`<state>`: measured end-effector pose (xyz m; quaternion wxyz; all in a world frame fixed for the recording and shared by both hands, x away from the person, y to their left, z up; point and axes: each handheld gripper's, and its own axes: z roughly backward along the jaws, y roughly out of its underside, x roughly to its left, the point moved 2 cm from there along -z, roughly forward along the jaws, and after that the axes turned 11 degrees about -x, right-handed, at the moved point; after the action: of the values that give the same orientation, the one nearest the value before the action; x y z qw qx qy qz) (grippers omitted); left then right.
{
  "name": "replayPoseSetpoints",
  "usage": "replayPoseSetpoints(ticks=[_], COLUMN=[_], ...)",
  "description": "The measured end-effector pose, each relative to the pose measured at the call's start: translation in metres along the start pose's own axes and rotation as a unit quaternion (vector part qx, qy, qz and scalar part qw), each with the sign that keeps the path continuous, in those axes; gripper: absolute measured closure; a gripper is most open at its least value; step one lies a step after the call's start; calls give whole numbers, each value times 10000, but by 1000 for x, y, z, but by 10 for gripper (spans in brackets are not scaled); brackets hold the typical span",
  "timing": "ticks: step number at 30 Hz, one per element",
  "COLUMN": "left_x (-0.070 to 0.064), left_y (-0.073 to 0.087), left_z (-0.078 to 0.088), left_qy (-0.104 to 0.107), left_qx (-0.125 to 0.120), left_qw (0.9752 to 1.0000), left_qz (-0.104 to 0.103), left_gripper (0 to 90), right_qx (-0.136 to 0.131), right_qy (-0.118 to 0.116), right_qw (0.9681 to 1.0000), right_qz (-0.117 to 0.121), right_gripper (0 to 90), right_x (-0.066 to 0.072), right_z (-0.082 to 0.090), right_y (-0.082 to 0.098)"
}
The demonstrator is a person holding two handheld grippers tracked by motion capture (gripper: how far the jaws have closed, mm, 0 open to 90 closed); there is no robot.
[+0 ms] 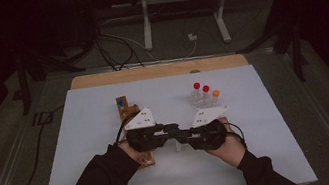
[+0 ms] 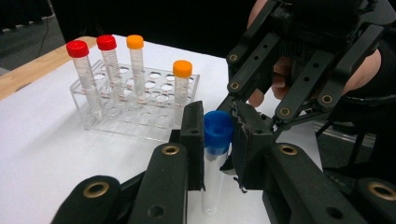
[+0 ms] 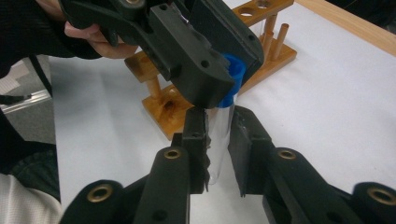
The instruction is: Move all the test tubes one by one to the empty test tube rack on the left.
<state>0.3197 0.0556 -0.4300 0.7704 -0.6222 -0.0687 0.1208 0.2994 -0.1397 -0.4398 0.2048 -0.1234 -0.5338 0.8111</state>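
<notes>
Blue-capped tube [image 2: 215,154] | being held upright between both tools | left gripper [image 2: 217,135] pinching its cap [image 2: 218,130], right gripper [image 3: 218,135] clamping the clear body just below | advice: keeping the body steady while twisting the cap squarely.

Clear plastic tube [image 2: 212,186] with blue screw cap [image 2: 218,132], upright, lifted clear of white table mat [image 1: 83,136], near mat's middle toward front edge. Cap clamped from one side, transparent body from opposite side.
</notes>
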Motion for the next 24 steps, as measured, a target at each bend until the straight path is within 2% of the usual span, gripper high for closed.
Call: replayPoseSetpoints(ticks=[4, 9, 11, 12, 13, 14, 15, 20, 22, 24], left_x=[4, 14, 18, 20, 22, 24, 25, 35, 40, 45], left_y=[-7, -17, -21, -23, -26, -28, -30, -38, -40, -41], left_z=[7, 24, 31, 35, 38, 41, 44, 60, 66, 72], left_qy=[-103, -360, -450, -508, -538, -602, -638, -867, -960, -1052], left_qx=[-79, -185, -224, -243, -248, -262, -293, -313, -296, -306], left_qw=[9999, 9992, 9987, 9984, 9982, 9978, 9975, 9957, 9949, 9940], left_qz=[-4, 6, -9, -11, 0, -21, -11, -61, -90, -56], left_gripper=[774, 774, 774, 774, 774, 774, 774, 774, 774, 774], right_qx=[-81, -252, -301, -325, -325, -358, -358, -475, -532, -579], right_qy=[80, 167, 175, 168, 168, 186, 186, 219, 201, 172], right_qw=[9999, 9995, 9993, 9993, 9993, 9991, 9991, 9984, 9981, 9977], right_qz=[-35, -90, -96, -113, -113, -139, -139, -235, -257, -298], right_gripper=[647, 521, 448, 360, 360, 299, 299, 155, 138, 66], right_x=[-1, -3, -2, -2, -2, -1, -1, -1, -1, -2], right_z=[3, 13, 16, 18, 18, 20, 20, 22, 23, 24], right_y=[-1, -4, -5, -7, -7, -8, -8, -10, -10, -10])
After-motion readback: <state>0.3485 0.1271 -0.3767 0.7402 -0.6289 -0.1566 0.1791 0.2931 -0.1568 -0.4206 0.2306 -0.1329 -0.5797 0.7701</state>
